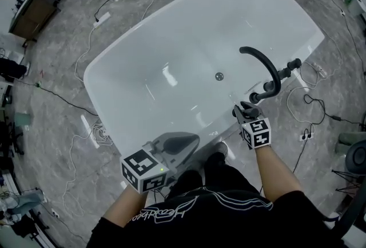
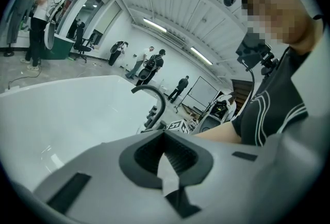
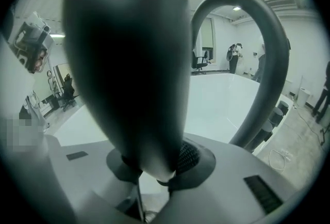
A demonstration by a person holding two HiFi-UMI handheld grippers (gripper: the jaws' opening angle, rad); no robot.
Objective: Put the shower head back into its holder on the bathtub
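**Inspector:** Left side?
**Assistant:** Left gripper (image 2: 165,156) pressed together, empty, by the near rim of the glossy white bathtub (image 1: 171,52).
**Inspector:** Right?
**Assistant:** Right gripper (image 3: 154,174) pinches the smooth dark tapered shower head (image 3: 129,63) beside the black curved spout (image 3: 270,63). Likely rigid and slippery; hold its narrow neck.

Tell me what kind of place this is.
Probably a big open workshop or lab hall, not a bathroom: a freestanding bathtub on marbled floor, loose cables around it, people standing behind.
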